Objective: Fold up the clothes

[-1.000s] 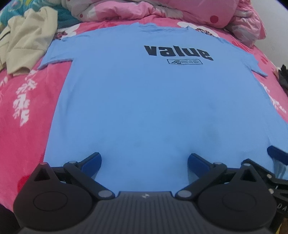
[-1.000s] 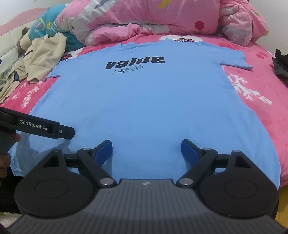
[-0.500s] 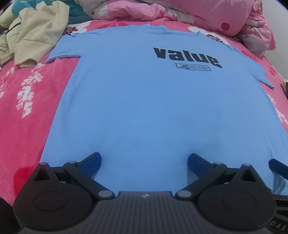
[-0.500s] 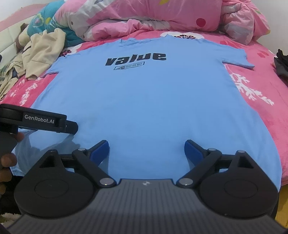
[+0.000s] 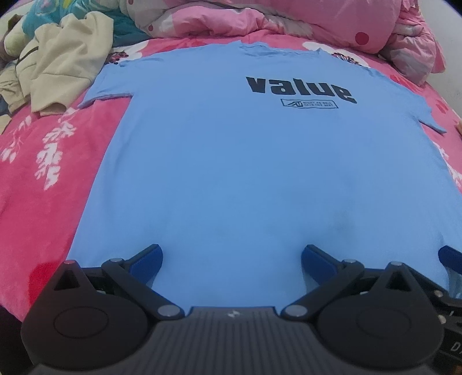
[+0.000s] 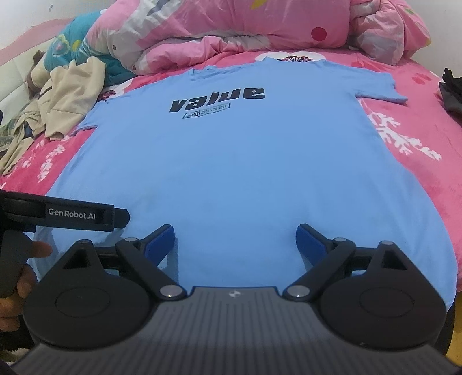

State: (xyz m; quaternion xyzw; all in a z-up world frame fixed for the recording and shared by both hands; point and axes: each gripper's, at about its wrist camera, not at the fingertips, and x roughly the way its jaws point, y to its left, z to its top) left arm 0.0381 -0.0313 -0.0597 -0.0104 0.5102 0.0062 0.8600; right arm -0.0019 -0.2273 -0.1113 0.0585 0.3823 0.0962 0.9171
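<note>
A light blue T-shirt (image 5: 260,161) printed "value" is spread flat, front up, on a pink floral bedspread (image 5: 43,178), with a beige garment (image 5: 60,63) heaped beyond its left sleeve. The left gripper (image 5: 231,255) and right gripper (image 6: 235,235) are held over the shirt's hem, jaws spread wide, apparently gripping nothing.

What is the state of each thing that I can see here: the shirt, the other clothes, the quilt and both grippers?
blue T-shirt: spread flat, print side up, not yet folded.
beige garment: crumpled in a heap beside the shirt's sleeve.
pink quilt: bunched up beyond the collar.
left gripper: open, empty, over the hem.
right gripper: open, empty, over the hem.
</note>
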